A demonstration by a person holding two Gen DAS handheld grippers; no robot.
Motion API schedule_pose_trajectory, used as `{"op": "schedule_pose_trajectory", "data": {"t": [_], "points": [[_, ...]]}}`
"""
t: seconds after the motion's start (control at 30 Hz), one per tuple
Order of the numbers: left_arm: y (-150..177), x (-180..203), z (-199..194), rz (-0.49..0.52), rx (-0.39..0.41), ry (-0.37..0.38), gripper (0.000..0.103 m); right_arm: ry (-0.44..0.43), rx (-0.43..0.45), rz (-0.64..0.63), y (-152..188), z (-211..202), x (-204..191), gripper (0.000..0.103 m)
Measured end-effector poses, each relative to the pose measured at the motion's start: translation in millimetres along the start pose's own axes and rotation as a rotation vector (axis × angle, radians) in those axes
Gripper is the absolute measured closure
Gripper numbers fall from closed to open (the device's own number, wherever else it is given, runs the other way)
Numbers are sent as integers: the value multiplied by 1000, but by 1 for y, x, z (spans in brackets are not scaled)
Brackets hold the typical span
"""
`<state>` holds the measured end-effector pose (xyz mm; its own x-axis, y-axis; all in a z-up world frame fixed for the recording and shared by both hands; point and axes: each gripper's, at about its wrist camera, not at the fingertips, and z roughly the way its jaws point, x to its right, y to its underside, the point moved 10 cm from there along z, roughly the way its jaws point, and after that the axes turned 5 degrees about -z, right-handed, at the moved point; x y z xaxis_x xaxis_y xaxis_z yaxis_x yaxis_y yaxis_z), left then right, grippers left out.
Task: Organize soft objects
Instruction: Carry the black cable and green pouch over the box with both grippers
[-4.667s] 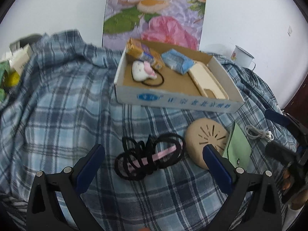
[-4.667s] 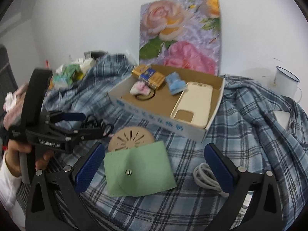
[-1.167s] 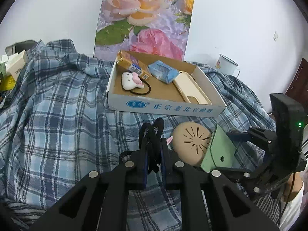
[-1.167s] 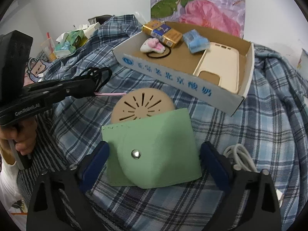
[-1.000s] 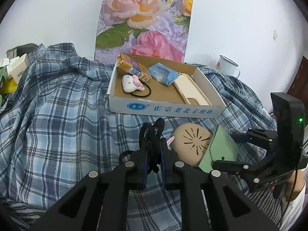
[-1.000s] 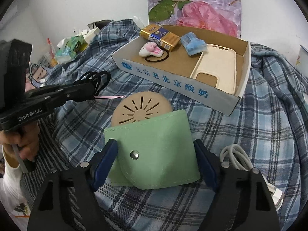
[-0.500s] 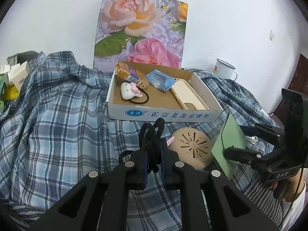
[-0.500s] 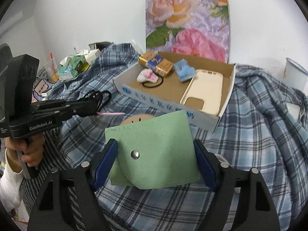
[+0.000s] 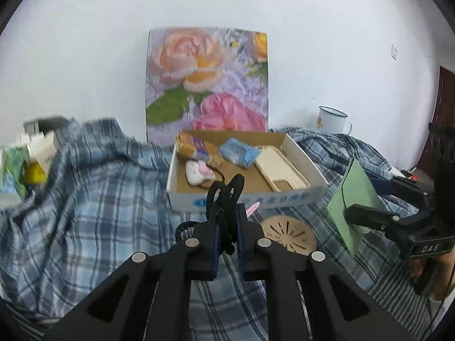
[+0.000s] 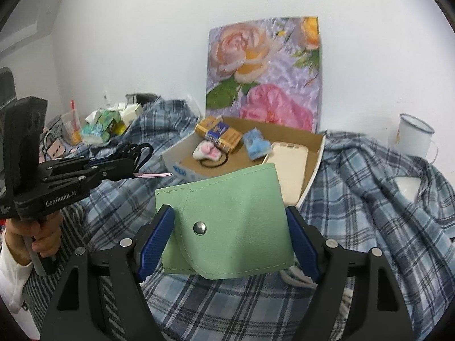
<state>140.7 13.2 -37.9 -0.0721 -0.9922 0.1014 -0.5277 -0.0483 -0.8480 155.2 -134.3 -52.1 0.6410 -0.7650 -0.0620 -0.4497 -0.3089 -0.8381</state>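
The left gripper [image 9: 227, 228], pressed together on limp, light black hair ties [image 9: 224, 199], and the right gripper [image 10: 229, 238], pinching a soft green pouch [image 10: 227, 221] by its side edges, both hang above the cloth [image 9: 85, 213] near the box [image 9: 298, 196].

green pouch [image 10: 236, 221] held aloft, black hair ties [image 9: 226, 196] pinched

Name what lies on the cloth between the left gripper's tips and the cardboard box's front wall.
In the left wrist view, only bare plaid cloth lies between the left gripper and the cardboard box.
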Motion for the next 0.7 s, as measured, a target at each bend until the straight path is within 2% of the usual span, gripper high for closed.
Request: {"op": "schedule_pose_trajectory", "data": {"t": [0.43, 0.6, 0.7], "points": [[-44, 17, -3, 47, 76, -5, 93, 62, 102, 62, -51, -16, 17, 26], [-69, 17, 8, 46, 114, -20, 93, 59, 135, 70, -72, -9, 21, 26], [-79, 12, 23, 19, 106, -18, 93, 52, 134, 79, -81, 3, 22, 26]]}}
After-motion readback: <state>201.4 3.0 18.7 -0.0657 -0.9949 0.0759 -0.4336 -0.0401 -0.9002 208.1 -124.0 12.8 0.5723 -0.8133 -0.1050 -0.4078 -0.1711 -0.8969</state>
